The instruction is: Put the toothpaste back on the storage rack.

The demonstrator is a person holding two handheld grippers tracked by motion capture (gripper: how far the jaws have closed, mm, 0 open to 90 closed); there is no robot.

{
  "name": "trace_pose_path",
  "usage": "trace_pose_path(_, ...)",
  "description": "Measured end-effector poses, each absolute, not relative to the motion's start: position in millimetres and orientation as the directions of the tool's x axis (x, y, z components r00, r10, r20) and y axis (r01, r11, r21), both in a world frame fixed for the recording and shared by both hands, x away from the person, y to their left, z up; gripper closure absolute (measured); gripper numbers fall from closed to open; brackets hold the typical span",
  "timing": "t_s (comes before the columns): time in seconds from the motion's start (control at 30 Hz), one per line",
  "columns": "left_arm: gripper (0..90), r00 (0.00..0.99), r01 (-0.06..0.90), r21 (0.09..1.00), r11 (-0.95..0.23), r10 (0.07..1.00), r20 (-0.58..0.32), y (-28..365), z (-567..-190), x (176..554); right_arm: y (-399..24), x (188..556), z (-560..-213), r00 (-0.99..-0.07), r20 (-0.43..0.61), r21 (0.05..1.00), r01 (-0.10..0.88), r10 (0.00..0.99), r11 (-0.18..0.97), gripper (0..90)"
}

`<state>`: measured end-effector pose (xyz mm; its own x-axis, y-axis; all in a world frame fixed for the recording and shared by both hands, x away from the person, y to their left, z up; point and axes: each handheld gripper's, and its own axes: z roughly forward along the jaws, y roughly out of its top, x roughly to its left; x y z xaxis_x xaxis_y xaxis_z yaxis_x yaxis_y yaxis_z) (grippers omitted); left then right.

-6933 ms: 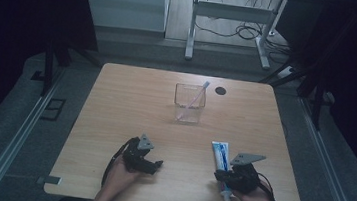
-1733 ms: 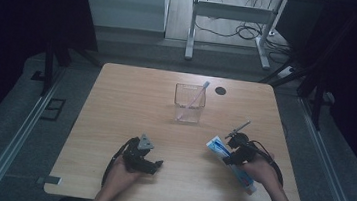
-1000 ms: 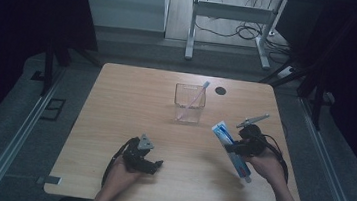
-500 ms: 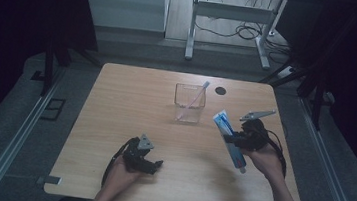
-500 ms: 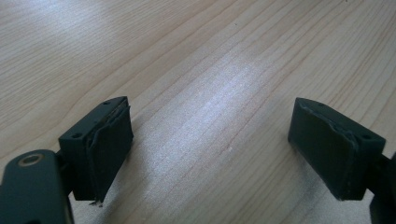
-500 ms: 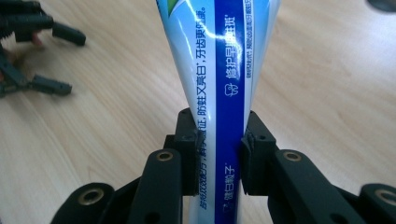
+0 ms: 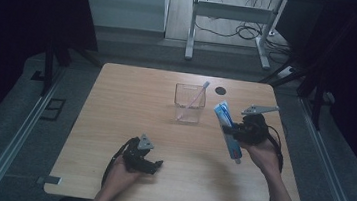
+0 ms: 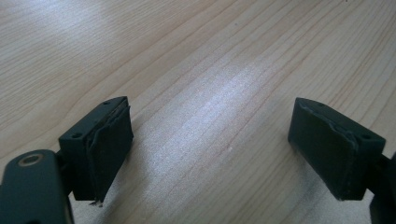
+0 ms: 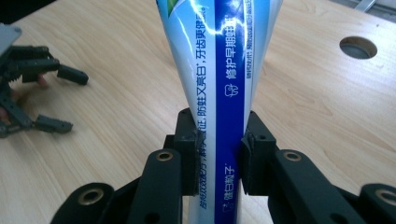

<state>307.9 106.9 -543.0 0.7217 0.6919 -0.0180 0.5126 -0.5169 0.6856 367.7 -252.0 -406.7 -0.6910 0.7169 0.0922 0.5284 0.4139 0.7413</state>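
Pale wood fills the lower part of the high view, and nearest me, low and left of centre, my left gripper rests on the table. Its own view shows both jaws spread wide over bare wood, grasping nothing. Further up, at right of centre, my right gripper is clenched on the tube of toothpaste. In the right gripper view, both pads press its blue and white sides just above the lower end, and the tube rises to the top edge. In the high view it hangs tilted above the table, its flat end up and left, just beside the cup. That clear cup stands upright at centre and holds one toothbrush, leaning with its head over the upper right rim. Beyond it, a dark hole marks the tabletop.
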Motion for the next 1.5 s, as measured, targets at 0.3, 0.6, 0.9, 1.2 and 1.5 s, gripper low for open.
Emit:
trace_pose_path(0.3,13.8,0.721,0.514,0.686,-0.515,0.693,-0.02,106.8,-543.0,307.8,-247.3,375.0,-400.7,-0.682,0.097,0.78,0.504,0.725,0.37,71.8)
trace_pose_path(0.6,13.7,0.723,0.512,0.686,-0.517,0.691,-0.019,106.9,-543.0,308.0,-239.2,384.2,-395.3,-0.684,0.1,0.82,0.468,0.723,0.33,71.8)
trace_pose_path(0.9,13.7,0.722,0.513,0.686,-0.516,0.692,-0.02,106.9,-543.1,308.0,-227.1,394.7,-385.0,-0.682,0.087,0.851,0.43,0.726,0.302,71.8)
trace_pose_path(1.2,13.7,0.722,0.513,0.686,-0.516,0.692,-0.02,106.9,-543.1,308.0,-215.8,406.0,-379.5,-0.681,0.091,0.865,0.416,0.727,0.281,71.9)
trace_pose_path(1.5,13.7,0.72,0.514,0.686,-0.514,0.693,-0.021,106.7,-543.1,307.8,-209.2,417.6,-381.9,-0.682,0.122,0.876,0.416,0.721,0.245,71.9)
